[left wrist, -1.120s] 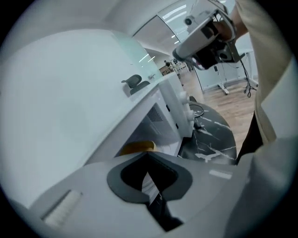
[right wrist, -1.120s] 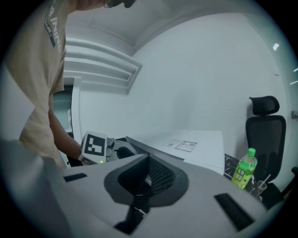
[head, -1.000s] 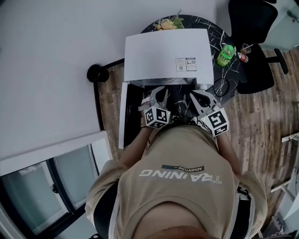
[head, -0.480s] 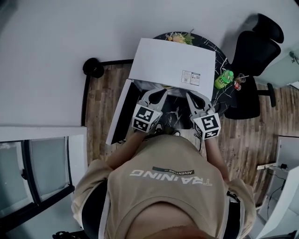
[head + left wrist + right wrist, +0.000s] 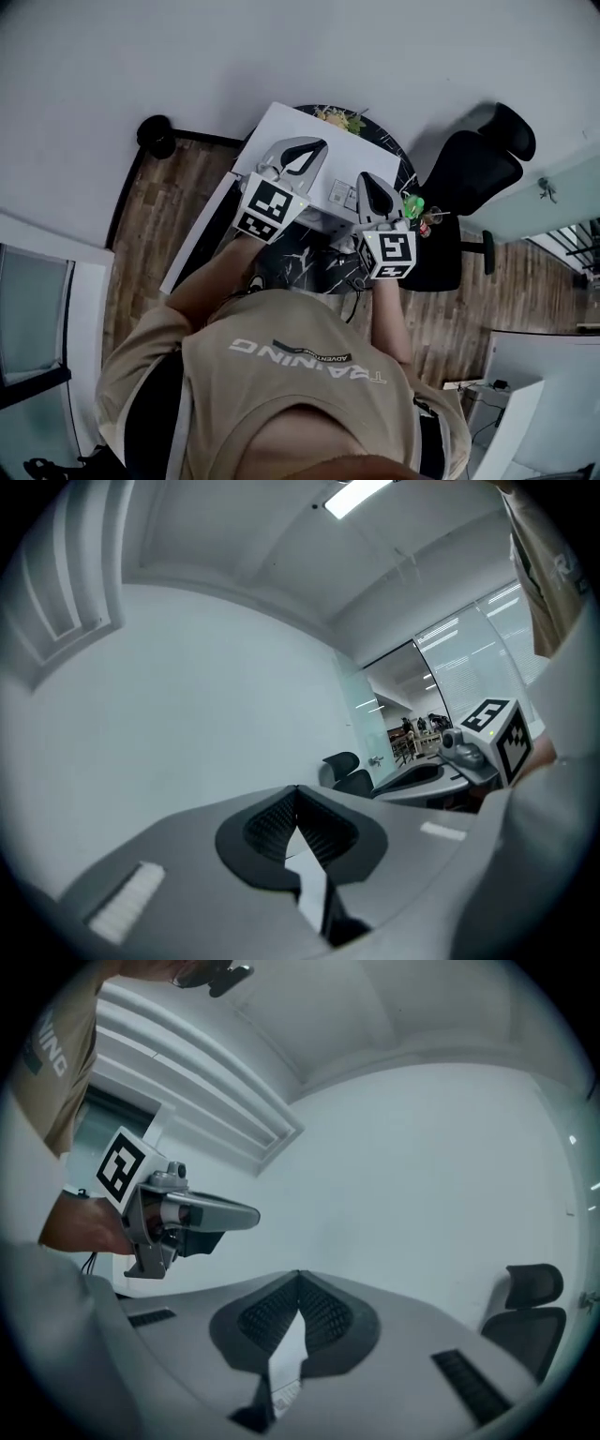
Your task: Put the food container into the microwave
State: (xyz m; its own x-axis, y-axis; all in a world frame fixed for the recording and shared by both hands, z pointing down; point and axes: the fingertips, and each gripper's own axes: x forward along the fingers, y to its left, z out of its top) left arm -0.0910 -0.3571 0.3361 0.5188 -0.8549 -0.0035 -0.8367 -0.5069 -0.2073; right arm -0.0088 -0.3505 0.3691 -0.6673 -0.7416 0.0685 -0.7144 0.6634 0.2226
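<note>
Left gripper [image 5: 317,146], right gripper [image 5: 362,180]: jaws closed, empty, raised above white microwave [image 5: 349,150] on black table [image 5: 302,264]. Microwave door [image 5: 194,242] open. Food container [image 5: 339,118], yellow-green contents, on table behind microwave.

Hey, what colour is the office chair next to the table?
Black; the office chair shows best in the head view.

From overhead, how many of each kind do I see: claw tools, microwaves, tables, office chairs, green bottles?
Grippers: 2 (left gripper, right gripper)
Microwave: 1
Table: 1
Office chair: 1
Green bottle: 1
Total: 6
</note>
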